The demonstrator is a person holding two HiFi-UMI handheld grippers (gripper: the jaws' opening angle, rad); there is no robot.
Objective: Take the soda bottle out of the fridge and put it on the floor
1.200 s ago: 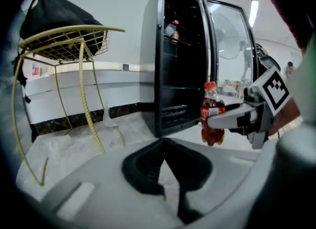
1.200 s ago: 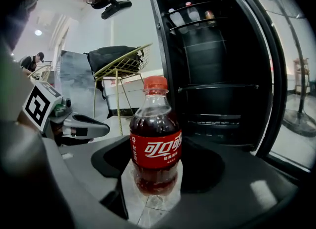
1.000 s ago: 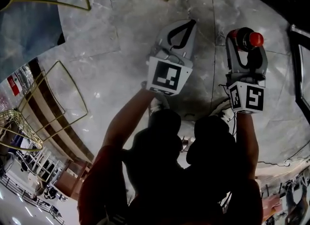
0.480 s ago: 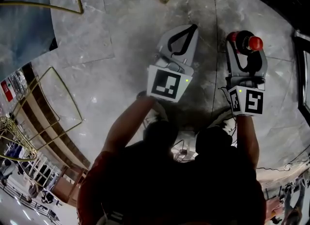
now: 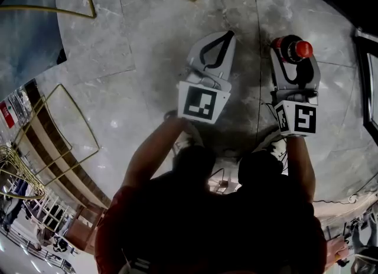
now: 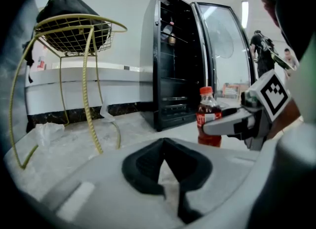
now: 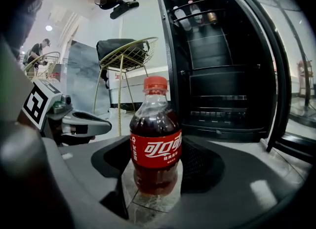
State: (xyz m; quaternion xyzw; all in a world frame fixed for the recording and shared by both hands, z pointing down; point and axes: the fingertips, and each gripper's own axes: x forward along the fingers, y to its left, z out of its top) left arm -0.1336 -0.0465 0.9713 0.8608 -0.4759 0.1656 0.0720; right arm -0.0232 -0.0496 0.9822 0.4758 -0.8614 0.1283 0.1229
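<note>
A cola soda bottle [image 7: 155, 144] with a red cap and red label stands upright between my right gripper's [image 7: 155, 171] black pads, which press on its sides. Its base is at or just above the marble floor; I cannot tell which. From above, the red cap [image 5: 303, 48] shows at the tips of the right gripper [image 5: 289, 45]. The left gripper [image 5: 227, 33] hovers beside it to the left, tips together, holding nothing. In the left gripper view its pads [image 6: 140, 166] meet ahead, and the bottle [image 6: 208, 119] shows held in the right gripper [image 6: 232, 124].
The black fridge [image 6: 177, 65] stands open just ahead, its glass door [image 6: 227, 45] swung right, a few bottles on the top shelf [image 7: 192, 16]. A gold wire chair [image 6: 74, 40] with a dark bag is at the left. Grey marble floor [image 5: 147, 42] lies below.
Both grippers have drifted slightly in the head view, the right one carrying the bottle along. The grip is the same.
</note>
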